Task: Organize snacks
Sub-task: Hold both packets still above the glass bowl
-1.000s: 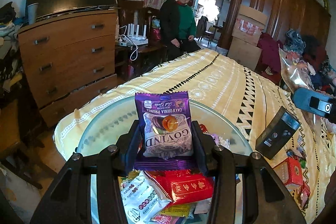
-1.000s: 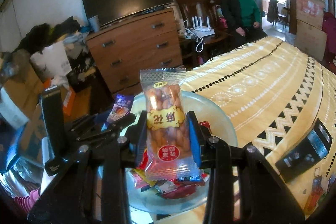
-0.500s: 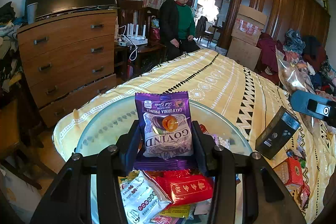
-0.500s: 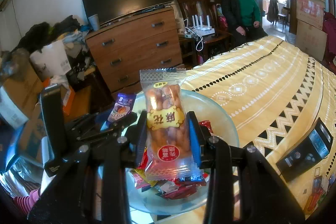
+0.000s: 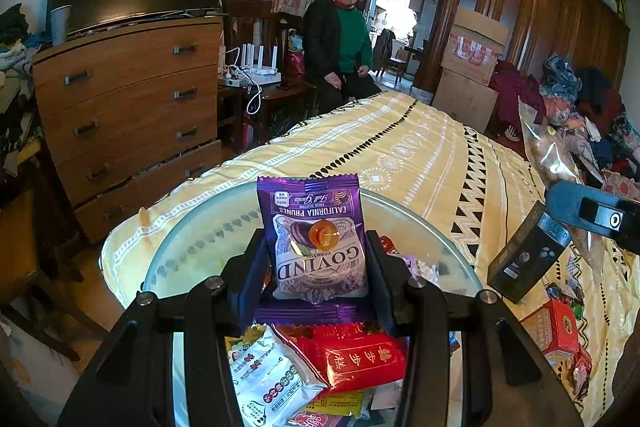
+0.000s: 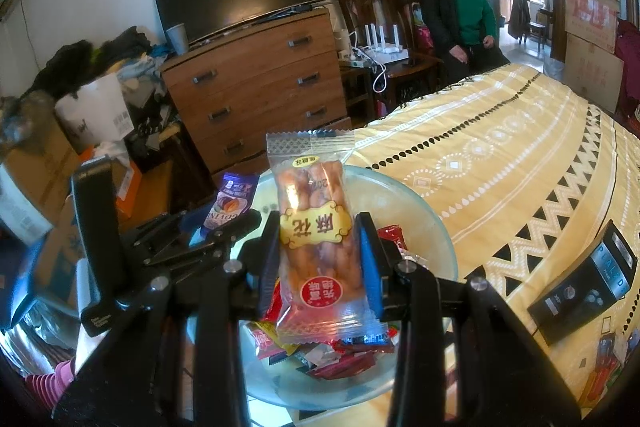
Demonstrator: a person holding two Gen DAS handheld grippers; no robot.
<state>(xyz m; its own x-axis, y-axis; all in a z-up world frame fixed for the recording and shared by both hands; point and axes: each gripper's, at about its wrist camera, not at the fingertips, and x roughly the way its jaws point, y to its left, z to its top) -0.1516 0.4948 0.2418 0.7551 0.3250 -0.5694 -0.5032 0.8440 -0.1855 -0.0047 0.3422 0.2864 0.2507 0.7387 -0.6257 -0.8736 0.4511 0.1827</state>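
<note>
While each packet stands above the glass bowl (image 5: 192,239), left tool (image 5: 316,263) grips prune packet (image 5: 316,235), right tool (image 6: 318,255) grips twist packet (image 6: 314,227).

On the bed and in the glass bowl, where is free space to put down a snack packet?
Free: the yellow bedspread beyond the glass bowl and above the black box, and the bowl's far inner wall. Crowded: the bowl's near half, piled with snack packets, and the bed edge below the black box.
</note>
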